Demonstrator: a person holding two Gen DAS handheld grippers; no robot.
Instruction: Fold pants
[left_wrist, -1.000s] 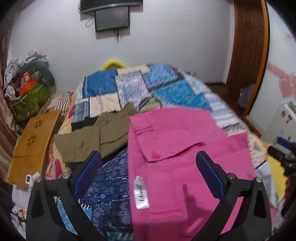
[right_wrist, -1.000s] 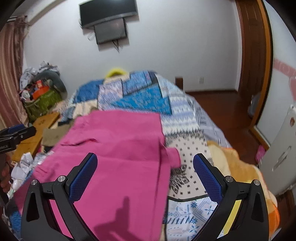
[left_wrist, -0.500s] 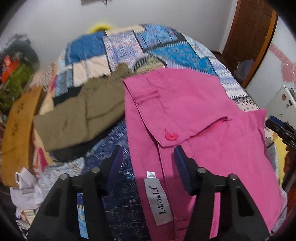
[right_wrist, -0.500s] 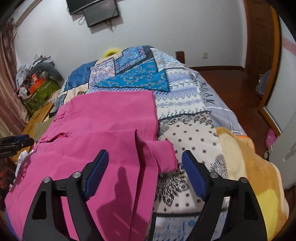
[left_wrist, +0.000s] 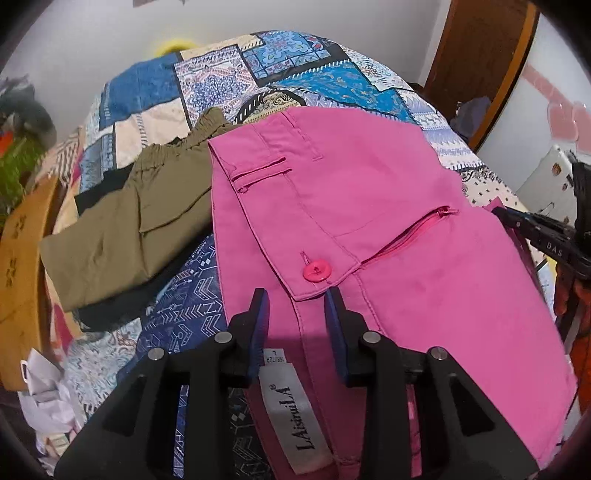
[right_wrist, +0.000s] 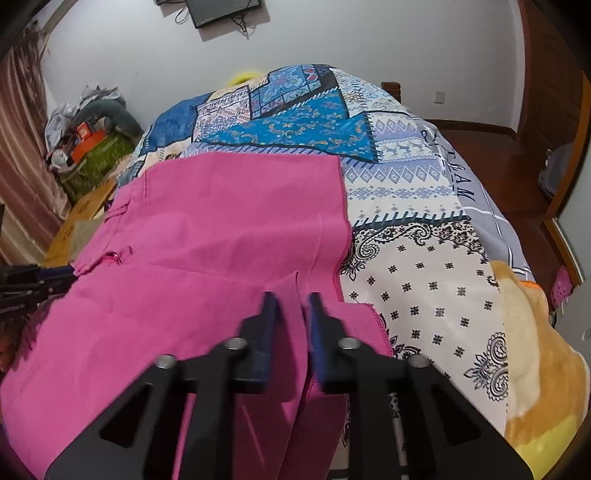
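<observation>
Pink pants (left_wrist: 388, 206) between both jaws

Left claw (left_wrist: 297, 299): matte black plastic frame, angular arms with triangular cut-outs, round silver screw heads at the pivots, blue pads lining the inner faces of both fingers (left_wrist: 260, 325). Right claw (right_wrist: 290, 308): same build, black frame, silver screws, darker blue finger pads. Its black body, seen from the left wrist camera, carries white lettering "DAS".
</observation>
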